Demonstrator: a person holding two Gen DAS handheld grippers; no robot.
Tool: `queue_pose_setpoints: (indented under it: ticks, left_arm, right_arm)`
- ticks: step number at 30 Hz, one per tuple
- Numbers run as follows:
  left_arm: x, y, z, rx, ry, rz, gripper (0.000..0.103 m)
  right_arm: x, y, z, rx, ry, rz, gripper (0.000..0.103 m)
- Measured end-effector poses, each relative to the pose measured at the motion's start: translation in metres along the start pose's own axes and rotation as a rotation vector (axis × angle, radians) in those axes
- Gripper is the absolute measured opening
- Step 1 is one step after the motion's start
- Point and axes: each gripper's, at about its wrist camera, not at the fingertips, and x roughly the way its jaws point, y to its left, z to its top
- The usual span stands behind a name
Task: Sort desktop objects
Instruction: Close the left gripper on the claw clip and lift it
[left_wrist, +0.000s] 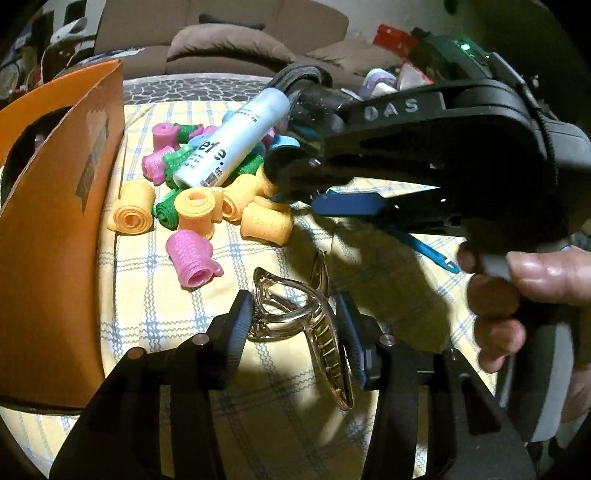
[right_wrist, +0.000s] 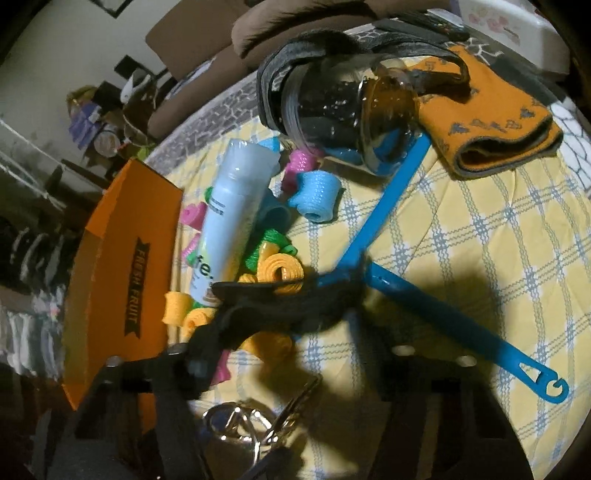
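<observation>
Checked cloth (left_wrist: 155, 325); hair claw (left_wrist: 295, 325) between left gripper (left_wrist: 295, 328) fingers

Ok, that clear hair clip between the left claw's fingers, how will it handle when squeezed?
The hair clip looks like thin glossy plastic: probably light, stiff, slippery in the left claw. Its curved shape may twist or skid; it seems breakable.

A yellow tablecloth (left_wrist: 258, 424) with a blue-and-white plaid pattern fills the lower centre of the left wrist view. At left stands an orange box (left_wrist: 55, 240); the right wrist view shows black lettering on its side. In the upper centre lies a heap of foam rollers (left_wrist: 199, 210) in orange, pink, green and light blue, with a pale blue-white tube (left_wrist: 236, 144) printed in dark letters. A translucent gold-brown hair claw (left_wrist: 306, 325) sits low in the centre. In the right wrist view, a bright blue comb handle (right_wrist: 443, 317) crosses the centre, and an orange cloth (right_wrist: 491, 125) with grey motifs lies upper right.
</observation>
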Motion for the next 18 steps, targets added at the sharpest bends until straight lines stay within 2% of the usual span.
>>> queue_pose_setpoints:
  ticks: [1, 2, 12, 13, 14, 18]
  left_arm:
    - [0.000, -0.001, -0.001, 0.001, 0.001, 0.005, 0.044]
    - [-0.001, -0.002, -0.001, 0.003, 0.002, 0.009, 0.044]
    - [-0.004, 0.004, 0.001, -0.008, 0.003, 0.019, 0.042]
    - [-0.005, 0.004, 0.001, -0.010, 0.000, 0.015, 0.042]
    - [-0.006, 0.004, 0.001, -0.011, -0.001, 0.011, 0.042]
    - [-0.015, 0.005, 0.004, -0.015, -0.017, 0.002, 0.040]
  right_arm:
    - [-0.001, -0.002, 0.000, 0.008, 0.006, 0.026, 0.030]
    - [-0.002, -0.004, -0.001, 0.014, 0.010, 0.043, 0.026]
    - [-0.011, -0.004, 0.002, 0.033, -0.009, 0.081, 0.022]
    - [-0.013, -0.004, 0.002, 0.036, -0.011, 0.090, 0.019]
    - [-0.015, -0.004, 0.003, 0.041, -0.012, 0.113, 0.010]
    - [-0.025, -0.003, 0.003, 0.042, -0.032, 0.127, 0.009]
